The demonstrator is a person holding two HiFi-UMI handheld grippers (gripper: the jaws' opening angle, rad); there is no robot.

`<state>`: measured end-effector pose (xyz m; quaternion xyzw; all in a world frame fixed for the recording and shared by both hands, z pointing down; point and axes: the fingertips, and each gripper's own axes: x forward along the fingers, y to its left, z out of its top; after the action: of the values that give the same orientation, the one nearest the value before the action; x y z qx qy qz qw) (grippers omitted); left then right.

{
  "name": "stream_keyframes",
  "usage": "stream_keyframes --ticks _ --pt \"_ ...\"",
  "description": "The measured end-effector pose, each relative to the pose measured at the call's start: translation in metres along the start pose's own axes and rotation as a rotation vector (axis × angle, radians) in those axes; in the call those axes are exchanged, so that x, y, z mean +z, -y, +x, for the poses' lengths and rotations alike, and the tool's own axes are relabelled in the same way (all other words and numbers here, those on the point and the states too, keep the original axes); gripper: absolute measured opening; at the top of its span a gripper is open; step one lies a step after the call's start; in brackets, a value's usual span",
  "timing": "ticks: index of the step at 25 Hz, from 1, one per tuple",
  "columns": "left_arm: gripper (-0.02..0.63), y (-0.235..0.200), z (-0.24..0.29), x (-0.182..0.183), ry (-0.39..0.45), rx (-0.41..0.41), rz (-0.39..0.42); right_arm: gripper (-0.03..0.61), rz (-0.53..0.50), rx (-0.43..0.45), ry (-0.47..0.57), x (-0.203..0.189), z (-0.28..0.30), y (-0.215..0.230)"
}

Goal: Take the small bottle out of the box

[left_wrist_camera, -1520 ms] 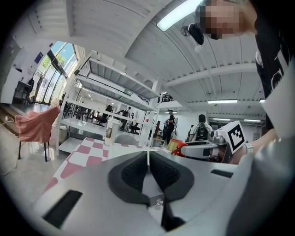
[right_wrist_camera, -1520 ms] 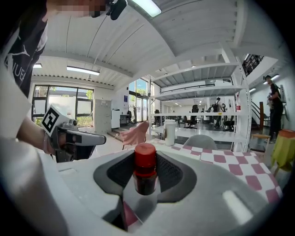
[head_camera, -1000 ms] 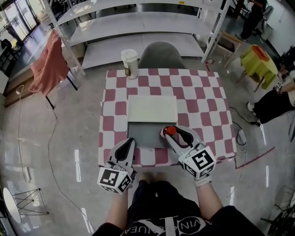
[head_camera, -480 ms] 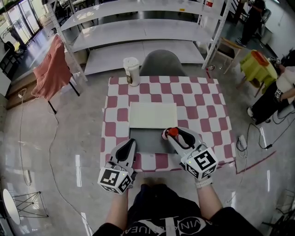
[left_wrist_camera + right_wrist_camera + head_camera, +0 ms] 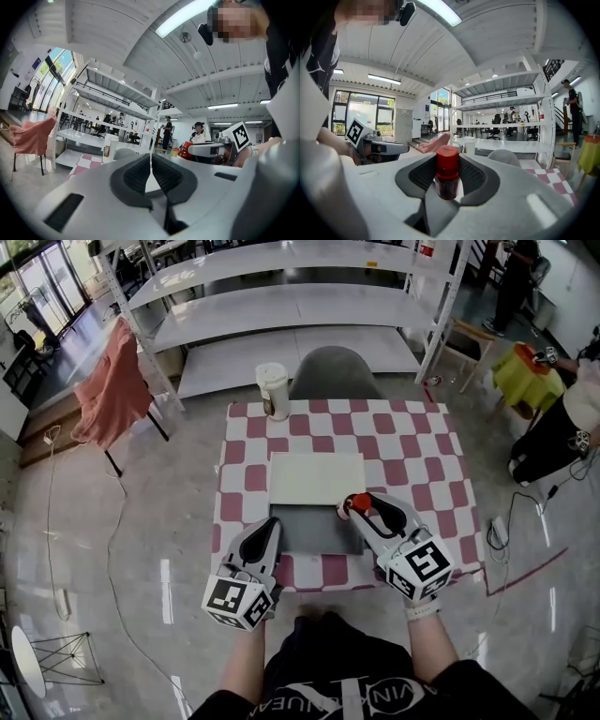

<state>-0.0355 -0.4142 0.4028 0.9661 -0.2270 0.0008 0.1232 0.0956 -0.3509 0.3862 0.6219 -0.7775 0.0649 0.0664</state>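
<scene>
A small dark bottle with a red cap [image 5: 360, 503] stands upright between the pads of my right gripper [image 5: 364, 507], held above the right edge of the open grey box [image 5: 309, 531]. In the right gripper view the bottle [image 5: 447, 165] fills the gap of the right gripper [image 5: 448, 180]. The box's white lid [image 5: 317, 477] lies flat just behind the box on the checked table [image 5: 412, 456]. My left gripper [image 5: 262, 532] hovers at the box's near left corner. Its pads [image 5: 140, 174] meet with nothing between them.
A lidded paper cup [image 5: 273, 390] stands at the table's far left corner. A grey chair [image 5: 335, 376] and white shelving [image 5: 281, 306] are behind the table. A pink cloth [image 5: 112, 390] hangs at the left. A person [image 5: 562, 427] sits at the right.
Both grippers have risen a little, the right one carrying the bottle up with it. The box and lid have stayed where they were.
</scene>
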Motion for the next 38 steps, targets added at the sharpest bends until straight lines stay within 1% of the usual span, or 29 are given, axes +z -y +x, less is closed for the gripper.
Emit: stream_keyframes --ticks 3,21,38 --pt "0.02 -0.001 0.002 0.006 0.008 -0.001 0.004 0.141 -0.007 0.009 0.015 0.007 0.001 0.001" --pt "0.02 0.005 0.013 0.026 0.04 -0.012 0.016 0.141 -0.021 -0.004 0.074 0.04 -0.006 0.01" --pt "0.02 0.01 0.002 0.043 0.087 0.008 0.023 0.141 -0.01 0.027 0.117 0.054 -0.012 0.002"
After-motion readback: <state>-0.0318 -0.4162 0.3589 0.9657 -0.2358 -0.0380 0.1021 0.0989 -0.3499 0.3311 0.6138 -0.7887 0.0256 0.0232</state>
